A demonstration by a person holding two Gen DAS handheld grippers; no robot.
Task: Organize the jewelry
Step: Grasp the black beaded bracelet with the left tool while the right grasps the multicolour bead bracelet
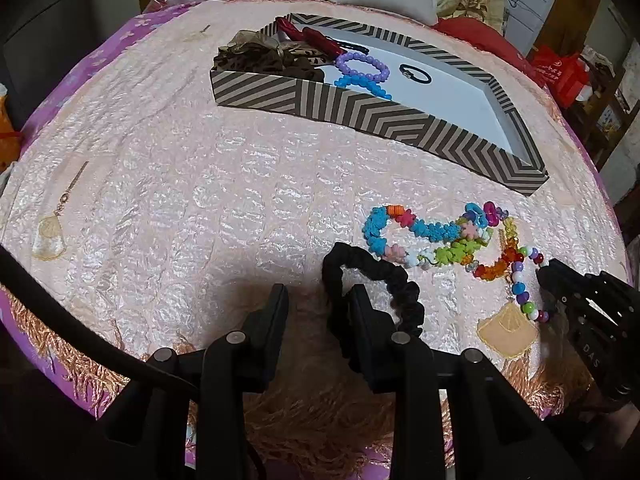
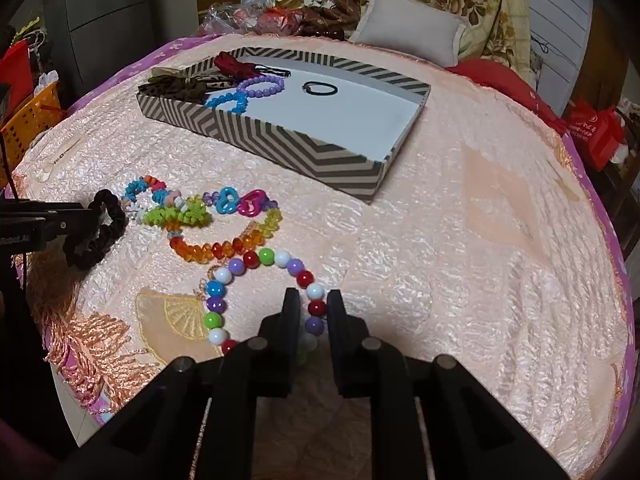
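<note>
A black scrunchie [image 1: 394,276] lies on the pink cloth. One strand of it runs between the fingers of my left gripper [image 1: 318,294], against the right finger; the jaws stand apart with cloth showing between them, so it is open. A bracelet of big round multicoloured beads [image 2: 256,259] lies near the front edge. My right gripper [image 2: 314,295] is shut on its red and purple beads. Both also show from the side: the right gripper [image 1: 545,269] and the left gripper [image 2: 86,216]. A flower-bead bracelet [image 1: 420,236] and an orange crystal bracelet [image 2: 224,249] lie between them.
A striped shallow box [image 1: 360,114] sits at the back, holding purple and blue bead bracelets [image 1: 362,68], a black hair tie [image 1: 416,73], a brown bow and a red piece. The cloth's fringe [image 2: 100,344] hangs at the near edge. A pillow [image 2: 412,28] lies behind.
</note>
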